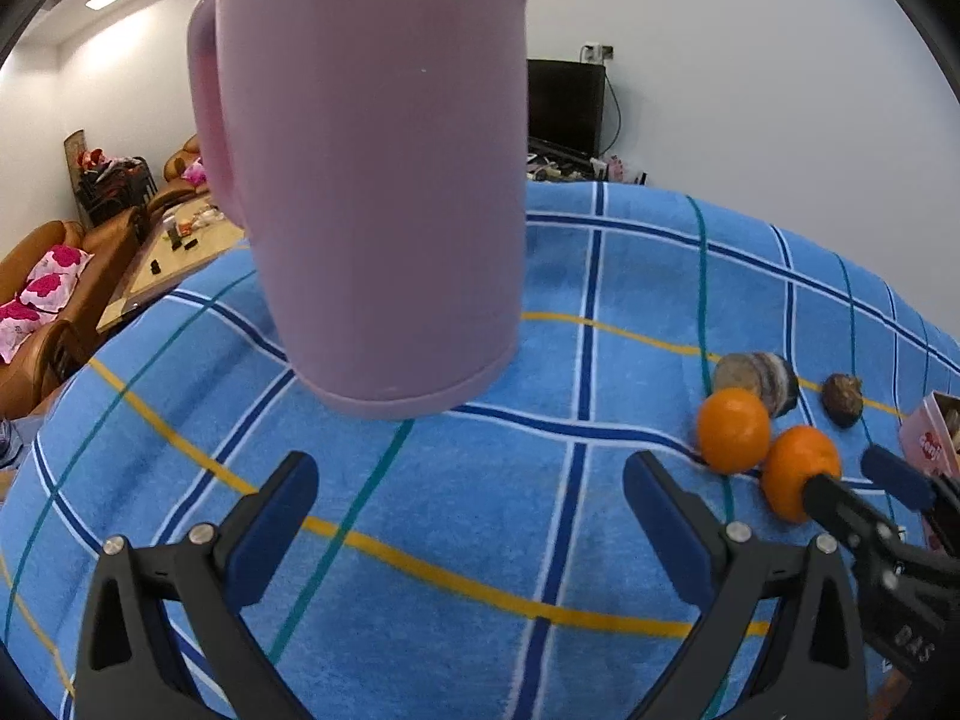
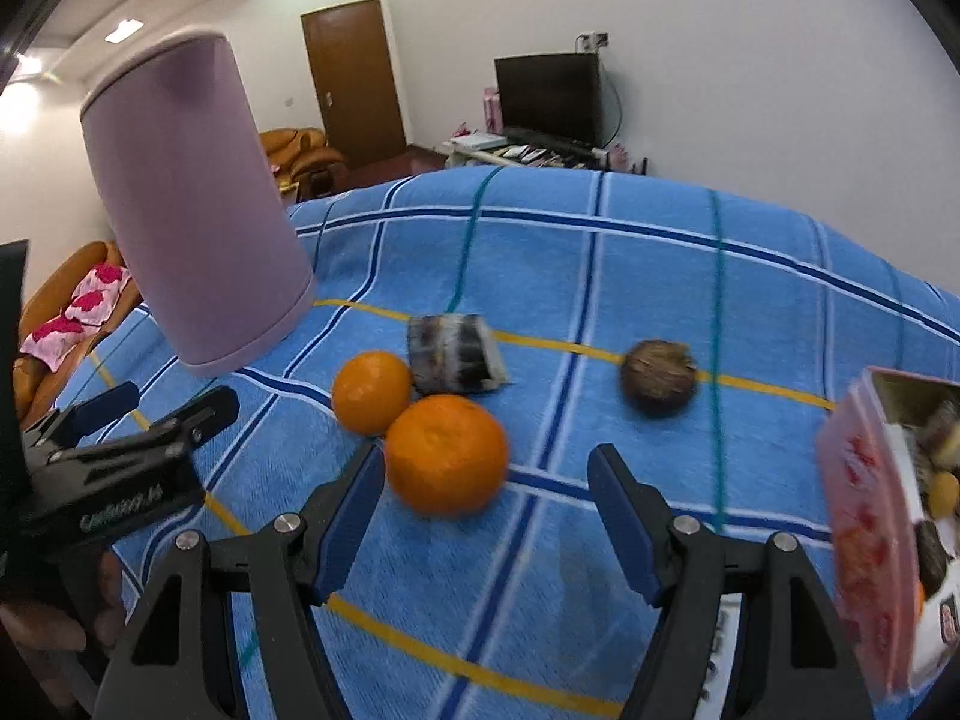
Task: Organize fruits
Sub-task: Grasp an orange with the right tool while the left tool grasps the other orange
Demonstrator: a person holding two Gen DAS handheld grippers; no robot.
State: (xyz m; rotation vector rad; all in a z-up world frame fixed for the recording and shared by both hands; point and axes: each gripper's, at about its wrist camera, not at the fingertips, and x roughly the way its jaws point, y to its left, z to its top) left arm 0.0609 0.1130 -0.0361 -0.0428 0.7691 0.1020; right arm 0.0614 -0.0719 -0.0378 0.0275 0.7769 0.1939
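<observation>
Two oranges lie touching on the blue checked cloth (image 2: 600,276). The near orange (image 2: 447,453) sits just ahead of my right gripper (image 2: 486,471), close to its left fingertip. The jaws stand open and the pads do not press on it. The far orange (image 2: 372,390) lies behind it, next to a dark striped wrapped roll (image 2: 456,354). A brown round fruit (image 2: 660,381) lies further right. My left gripper (image 1: 471,474) is open over bare cloth, below a lilac jug (image 1: 372,180). Both oranges (image 1: 733,429) (image 1: 801,480) lie to its right, where the right gripper (image 1: 864,483) reaches in.
A pink box (image 2: 870,510) holding several items stands open at the right edge. The tall lilac jug (image 2: 198,210) stands at the left rear of the cloth. The left gripper (image 2: 162,405) is near its base. Sofas, a door and a television lie beyond the table.
</observation>
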